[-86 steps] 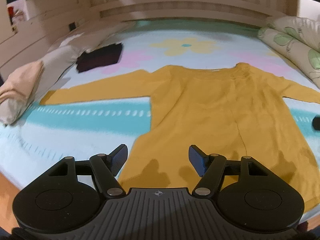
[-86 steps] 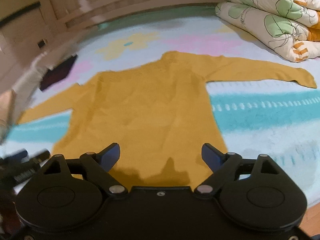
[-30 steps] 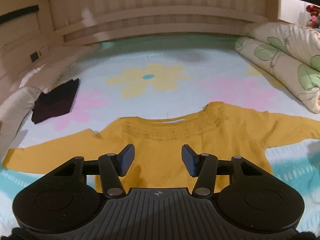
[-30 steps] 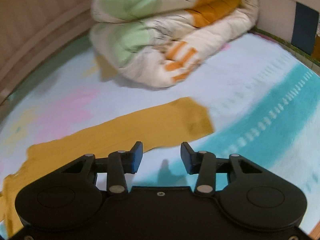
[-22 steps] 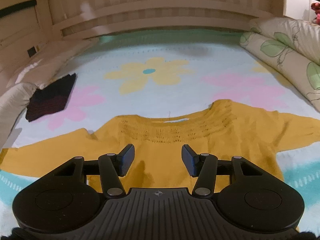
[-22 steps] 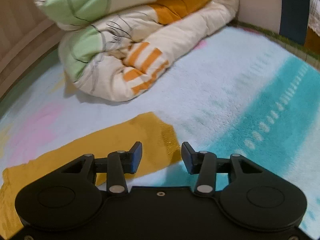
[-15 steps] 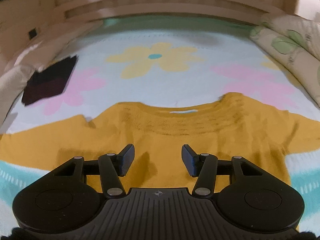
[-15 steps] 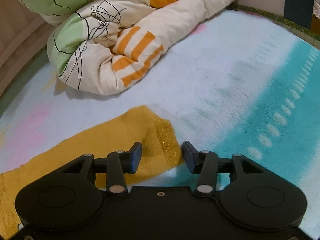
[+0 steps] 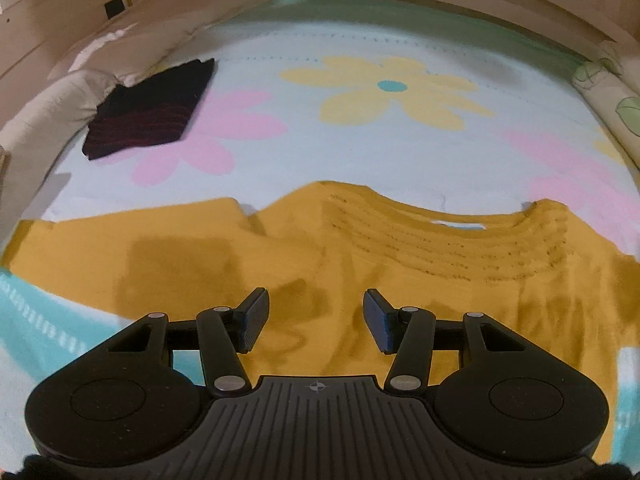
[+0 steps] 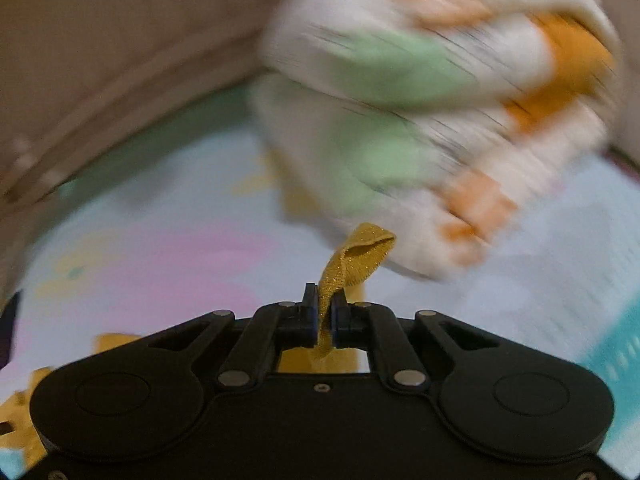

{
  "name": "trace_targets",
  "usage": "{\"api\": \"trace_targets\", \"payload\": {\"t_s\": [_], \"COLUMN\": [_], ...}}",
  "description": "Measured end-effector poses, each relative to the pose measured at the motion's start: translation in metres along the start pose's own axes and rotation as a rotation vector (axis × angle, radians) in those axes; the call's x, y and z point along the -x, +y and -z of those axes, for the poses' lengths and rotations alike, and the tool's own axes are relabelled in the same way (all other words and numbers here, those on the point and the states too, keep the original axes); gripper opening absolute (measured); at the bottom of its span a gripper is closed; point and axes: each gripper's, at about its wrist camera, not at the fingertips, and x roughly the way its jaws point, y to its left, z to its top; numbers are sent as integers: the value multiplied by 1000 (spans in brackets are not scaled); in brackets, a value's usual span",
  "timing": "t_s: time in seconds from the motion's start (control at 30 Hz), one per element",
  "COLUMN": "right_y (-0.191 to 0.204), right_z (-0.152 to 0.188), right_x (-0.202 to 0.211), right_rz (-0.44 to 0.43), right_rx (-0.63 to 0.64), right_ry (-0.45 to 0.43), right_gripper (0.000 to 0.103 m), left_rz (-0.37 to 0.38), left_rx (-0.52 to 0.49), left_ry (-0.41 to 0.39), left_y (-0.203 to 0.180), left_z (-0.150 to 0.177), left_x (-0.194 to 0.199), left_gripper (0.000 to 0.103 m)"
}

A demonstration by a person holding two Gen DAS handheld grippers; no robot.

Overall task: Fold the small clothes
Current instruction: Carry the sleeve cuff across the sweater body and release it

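While the mustard-yellow sweater lies spread flat on the bed, neckline toward the headboard, the left hand-held gripper hovers just above its chest with fingers apart and nothing between them. The knit shows rows of small openwork holes below the collar, a white label at the back of the neck, and one sleeve stretched out along the bedspread toward the pale pillow. A dark folded garment sits beyond that sleeve, near the pillow and well apart from the sweater. The bedspread under the sweater is pale blue with yellow and pink flowers and a turquoise band. On the sweater's other side, the right hand-held gripper is clamped tight on the sleeve cuff, which stands up from the jaws in a curled, faintly glittering loop, lifted off the bed. A rolled floral quilt lies blurred beyond the cuff.
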Motion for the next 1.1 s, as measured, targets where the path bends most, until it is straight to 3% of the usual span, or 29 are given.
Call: {"api": "trace_targets", "payload": {"t_s": [0.23,0.43,0.57,0.87,1.1], "right_y": [163,287,348,431,443], "right_z": [-8,27,58,134,169], "right_x": [24,9,-8,-49,-58], "right_rz": [-228,-397,-461,-503,-549], "right_rx": [173,253,300,376,360], "right_ry": [-3,77,139,272,326], "right_gripper": [13,13,13,13,22], "left_rz": [2,18,15,-12,20], "left_rx": [45,129,191,219,239], "left_ry": [-26,-41,-44,-65,-58], "left_y": [34,70,96,126,134], "left_z": [-10,-21,-25,-27,-26], "left_x": [10,17,19,24,22], "left_gripper": [51,51,51,51,51]}}
